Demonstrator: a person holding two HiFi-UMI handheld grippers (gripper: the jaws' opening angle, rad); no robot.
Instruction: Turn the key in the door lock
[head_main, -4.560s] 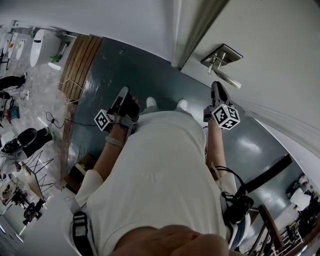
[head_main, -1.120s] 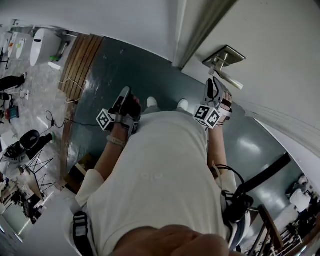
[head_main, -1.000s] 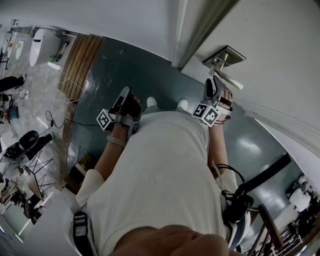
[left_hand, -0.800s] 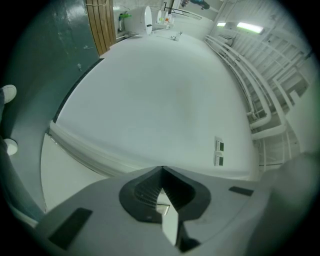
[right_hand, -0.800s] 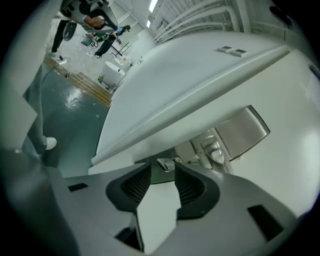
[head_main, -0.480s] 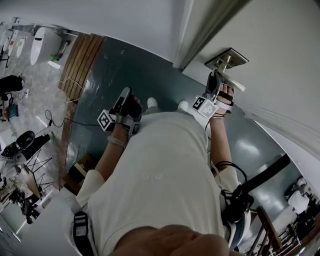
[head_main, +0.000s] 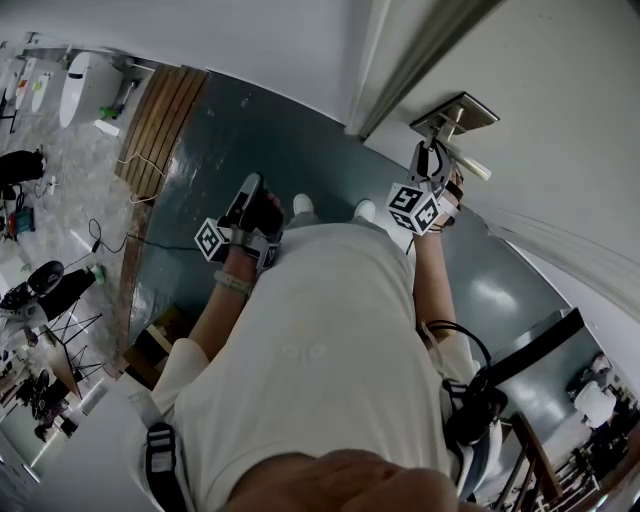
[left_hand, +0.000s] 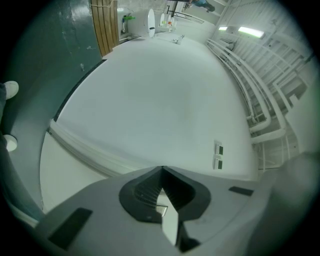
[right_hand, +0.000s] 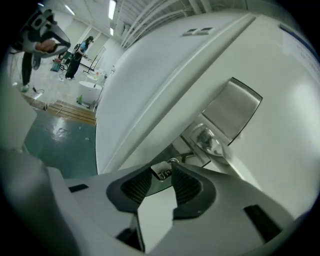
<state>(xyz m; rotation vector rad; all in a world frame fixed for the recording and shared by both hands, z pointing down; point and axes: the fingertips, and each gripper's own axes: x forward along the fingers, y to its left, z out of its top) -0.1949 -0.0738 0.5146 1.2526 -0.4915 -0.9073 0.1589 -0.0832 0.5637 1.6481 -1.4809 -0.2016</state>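
Observation:
A silver lock plate (head_main: 455, 112) with a lever handle (head_main: 468, 166) sits on the white door (head_main: 560, 90). My right gripper (head_main: 432, 156) is raised against the plate just below the handle. In the right gripper view the lock plate (right_hand: 231, 111) and handle hub (right_hand: 207, 141) fill the middle, and a small metal key (right_hand: 162, 170) is pinched between the tips of my right gripper (right_hand: 165, 173), which is shut on it. The keyhole itself is hidden behind the jaws. My left gripper (head_main: 248, 186) hangs at hip level, pointing at the floor side, shut with nothing in it (left_hand: 162, 172).
The door frame edge (head_main: 420, 60) runs just left of the lock. Dark green floor (head_main: 260, 130) lies below, with a wooden strip (head_main: 160, 120) and cables (head_main: 120, 235) further left. A black bar (head_main: 530, 350) crosses at lower right. A person (right_hand: 79, 56) stands far off.
My right gripper has risen from hip height to the lock plate and rolled at the wrist, its marker cube turning. The left gripper has stayed put.

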